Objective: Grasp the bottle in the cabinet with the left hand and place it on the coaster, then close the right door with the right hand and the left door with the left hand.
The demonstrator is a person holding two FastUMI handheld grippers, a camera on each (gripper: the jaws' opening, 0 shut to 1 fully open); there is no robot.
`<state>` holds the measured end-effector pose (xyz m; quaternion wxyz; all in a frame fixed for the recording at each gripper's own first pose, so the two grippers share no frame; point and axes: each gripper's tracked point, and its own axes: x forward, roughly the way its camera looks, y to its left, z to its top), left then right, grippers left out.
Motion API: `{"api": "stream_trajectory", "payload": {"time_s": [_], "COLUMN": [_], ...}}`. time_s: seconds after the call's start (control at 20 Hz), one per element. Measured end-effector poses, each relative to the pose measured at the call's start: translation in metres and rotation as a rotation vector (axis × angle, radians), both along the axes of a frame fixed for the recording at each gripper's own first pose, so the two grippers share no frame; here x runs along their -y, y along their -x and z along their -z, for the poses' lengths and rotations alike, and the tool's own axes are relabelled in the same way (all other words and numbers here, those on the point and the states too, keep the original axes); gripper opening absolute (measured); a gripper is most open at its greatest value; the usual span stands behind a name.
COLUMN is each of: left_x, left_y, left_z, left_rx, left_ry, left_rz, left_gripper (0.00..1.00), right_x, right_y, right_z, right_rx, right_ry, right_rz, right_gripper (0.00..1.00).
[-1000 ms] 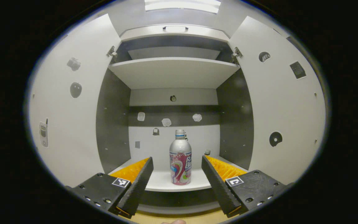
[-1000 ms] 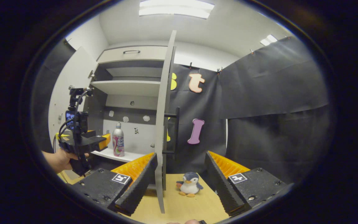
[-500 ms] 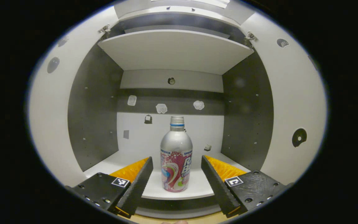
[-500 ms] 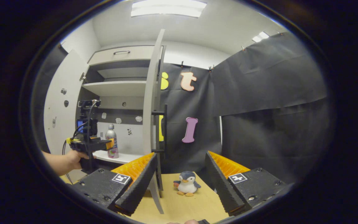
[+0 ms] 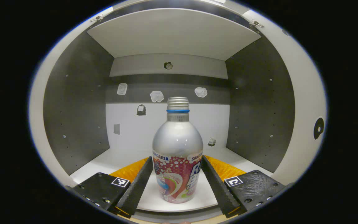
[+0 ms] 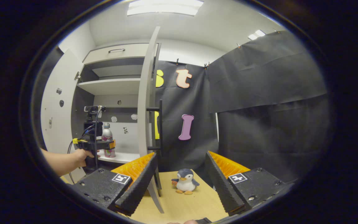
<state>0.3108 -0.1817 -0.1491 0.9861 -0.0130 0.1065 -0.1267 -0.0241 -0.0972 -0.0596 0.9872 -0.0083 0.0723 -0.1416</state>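
Item: drinks bottle (image 5: pixel 177 152), silver shoulder, printed pink wrap, ribbed screw cap. It is stood upright near the front edge of the cabinet's lower shelf (image 5: pixel 104 161), between the two fingers of the left gripper (image 5: pixel 177 174). The fingers are held apart, flanking the lower body closely; whether either pad touches the wrap cannot be told.

Right gripper (image 6: pixel 180 179): fingers apart, nothing between them, held over the wooden surface (image 6: pixel 182 205) near the edge of the open right door (image 6: pixel 144 118).

Risks, as judged:
- The bottle may be tipped or pushed back if one finger meets it before the other on closing.
- A grip taken low on a tall, smooth body may let it pivot when lifted.
- The cap may be knocked on the upper shelf (image 5: pixel 172 34) if it is raised too far before withdrawal.

Differences between views:
- In the left gripper view the finger-to-bottle alignment and the cabinet interior are shown.
- In the right gripper view the left gripper is seen from the side, held in a hand (image 6: pixel 84 154) at the shelf, with the door's black handle (image 6: pixel 158 124) and a toy penguin (image 6: pixel 185 185) on the surface.
- The coaster cannot be made out.
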Motion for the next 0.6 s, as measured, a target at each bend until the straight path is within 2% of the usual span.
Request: {"api": "stream_trajectory", "payload": {"time_s": [0.2,0.35,0.45,0.5,0.55,0.6], "left_x": [-0.001,0.001,0.006,0.008,0.006,0.003], "left_y": [-0.012,-0.015,-0.01,-0.009,-0.009,-0.007], "left_z": [0.013,0.005,0.004,0.002,0.0,-0.002], "left_rx": [-0.062,-0.031,-0.04,-0.037,-0.035,-0.028], "left_ry": [0.024,0.03,0.034,0.041,0.042,0.036], "left_rz": [-0.007,0.0,0.037,0.046,0.048,0.044], "left_gripper": [0.95,0.97,0.83,0.85,0.81,0.84], "right_x": [0.005,0.003,0.003,0.002,0.001,0.0], "right_y": [0.001,0.002,0.002,0.002,0.001,0.0], "right_z": [0.002,0.006,0.008,0.01,0.009,0.01], "right_rx": [-0.006,-0.018,-0.026,-0.028,-0.026,-0.026], "right_ry": [0.0,-0.005,-0.003,-0.005,-0.012,-0.019], "right_rz": [0.022,0.019,0.014,0.014,0.011,0.006], "right_gripper": [1.0,1.0,1.0,1.0,1.0,0.99]}}
